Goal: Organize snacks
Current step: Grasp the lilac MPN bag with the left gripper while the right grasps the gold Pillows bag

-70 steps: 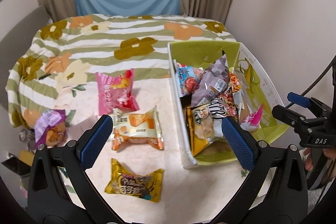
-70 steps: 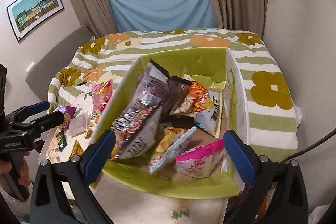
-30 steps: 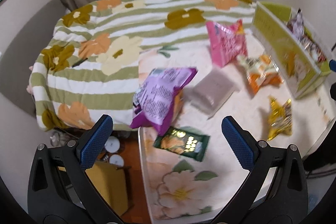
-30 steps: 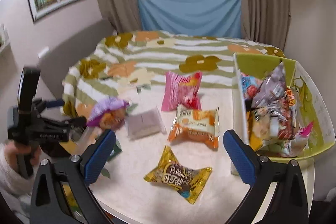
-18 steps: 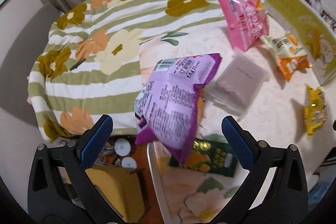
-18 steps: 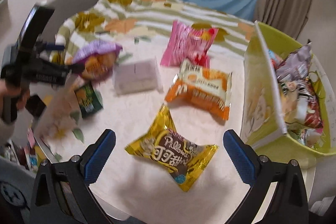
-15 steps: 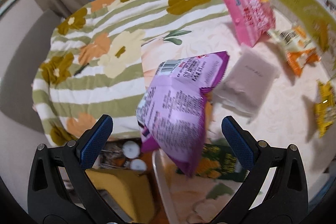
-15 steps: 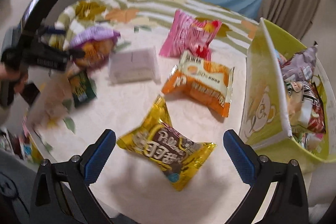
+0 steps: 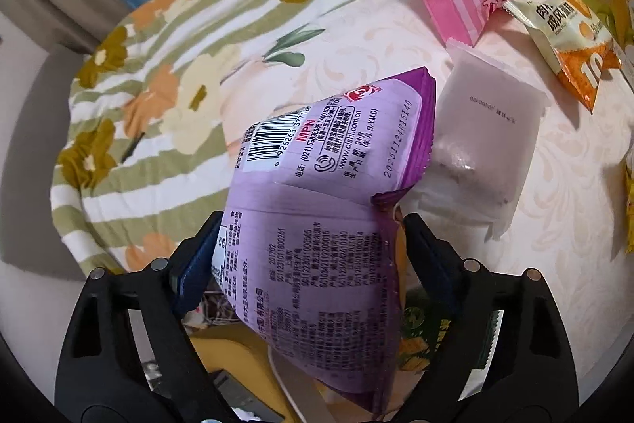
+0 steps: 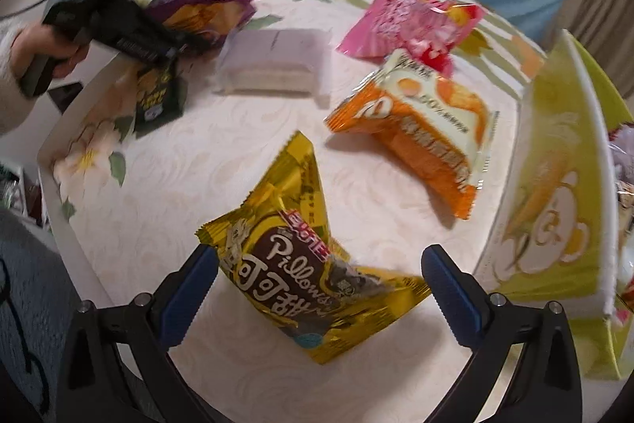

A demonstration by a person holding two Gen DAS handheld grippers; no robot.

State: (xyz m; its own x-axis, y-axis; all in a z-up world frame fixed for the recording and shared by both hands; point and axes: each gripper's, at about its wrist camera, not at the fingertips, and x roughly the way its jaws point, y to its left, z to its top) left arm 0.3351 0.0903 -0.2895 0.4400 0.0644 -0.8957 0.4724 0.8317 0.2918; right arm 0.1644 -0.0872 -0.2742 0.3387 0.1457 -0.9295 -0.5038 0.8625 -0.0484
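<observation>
Closing in since a moment ago, the left gripper (image 9: 309, 248) now has its blue pads pressed against both sides of the purple snack bag (image 9: 317, 224), which sits at the near left edge of the table (image 10: 166, 169). That bag is puffy, its back panel showing a barcode and fine print. Only the left wrist view shows this print; the right wrist view instead shows the bag's orange front, blurred. The right gripper (image 10: 317, 288) hangs spread wide over the yellow Pillows packet (image 10: 301, 264), not touching it. Further right stands the green bin (image 10: 562, 209), with the orange packet (image 10: 420, 129) beside it.
</observation>
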